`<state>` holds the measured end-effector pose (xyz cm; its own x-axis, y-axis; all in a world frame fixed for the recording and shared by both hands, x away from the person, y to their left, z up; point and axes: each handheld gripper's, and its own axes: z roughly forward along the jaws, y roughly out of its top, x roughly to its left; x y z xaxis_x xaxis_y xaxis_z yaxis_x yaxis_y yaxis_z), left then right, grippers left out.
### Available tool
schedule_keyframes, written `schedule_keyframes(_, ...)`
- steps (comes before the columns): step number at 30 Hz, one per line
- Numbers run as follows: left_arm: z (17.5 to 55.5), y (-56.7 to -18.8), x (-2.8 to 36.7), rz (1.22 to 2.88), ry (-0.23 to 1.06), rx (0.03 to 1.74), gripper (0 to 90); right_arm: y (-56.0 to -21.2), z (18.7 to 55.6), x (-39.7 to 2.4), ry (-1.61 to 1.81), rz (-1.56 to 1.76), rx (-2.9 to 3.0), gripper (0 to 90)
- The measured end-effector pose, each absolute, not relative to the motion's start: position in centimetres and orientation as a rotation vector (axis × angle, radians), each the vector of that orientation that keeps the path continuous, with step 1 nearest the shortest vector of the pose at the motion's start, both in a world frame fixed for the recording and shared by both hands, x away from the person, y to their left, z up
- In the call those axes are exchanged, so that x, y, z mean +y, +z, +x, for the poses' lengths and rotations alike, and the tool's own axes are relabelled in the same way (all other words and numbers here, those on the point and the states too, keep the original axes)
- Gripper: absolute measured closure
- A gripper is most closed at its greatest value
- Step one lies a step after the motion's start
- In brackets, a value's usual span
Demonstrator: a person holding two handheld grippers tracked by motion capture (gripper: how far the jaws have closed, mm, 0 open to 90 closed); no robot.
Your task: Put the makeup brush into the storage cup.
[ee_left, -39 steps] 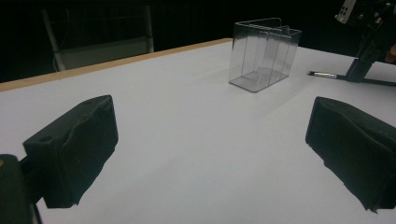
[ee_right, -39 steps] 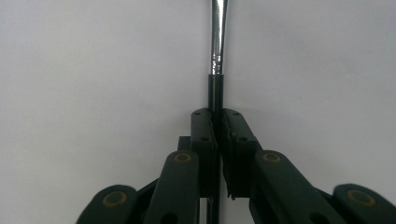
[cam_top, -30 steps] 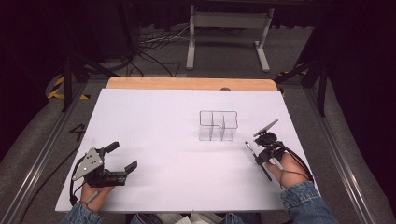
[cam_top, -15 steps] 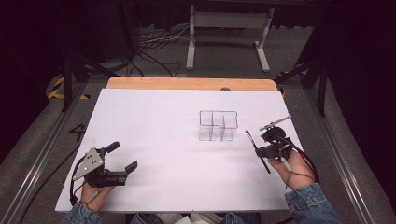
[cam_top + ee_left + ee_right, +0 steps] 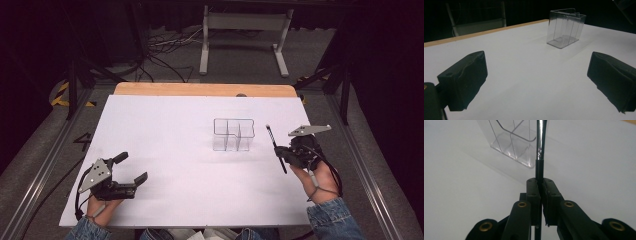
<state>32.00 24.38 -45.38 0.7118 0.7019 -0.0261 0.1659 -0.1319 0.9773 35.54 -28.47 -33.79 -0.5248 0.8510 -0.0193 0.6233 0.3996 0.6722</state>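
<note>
since the earlier high view, the right gripper [image 5: 283, 153] has lifted off the sheet and drawn nearer the clear organiser [image 5: 233, 134], carrying a slim dark pen [image 5: 276, 148]; the left gripper [image 5: 131, 172] has not shifted. the pen is clamped low on its barrel between the right gripper's closed jaws and stands up and away from them, its upper end near the organiser's right wall but apart from it, above the white sheet [image 5: 165, 135]. risks, as judged: the grip is narrow and sits near one end, so the pen may pivot or slide in the pads; the organiser is light and unanchored, so a pen tip catching its rim or an inner divider may tip or push it; its transparent walls make the compartment openings hard to read. the left gripper rests on the sheet at the near left corner, jaws wide with nothing between them, well apart from the organiser. nothing lies between pen and organiser. beyond the sheet, the wooden table edge [image 5: 200, 89] and a grey stand [image 5: 244, 22] on the floor.
</note>
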Motion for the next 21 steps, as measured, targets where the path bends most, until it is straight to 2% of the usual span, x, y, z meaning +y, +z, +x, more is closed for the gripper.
schedule_keyframes(21,31.91,-45.46,24.44,1.677,0.540,0.712,3.5,-33.74,35.05,-29.07,1.240,1.075,2.176,84.6)
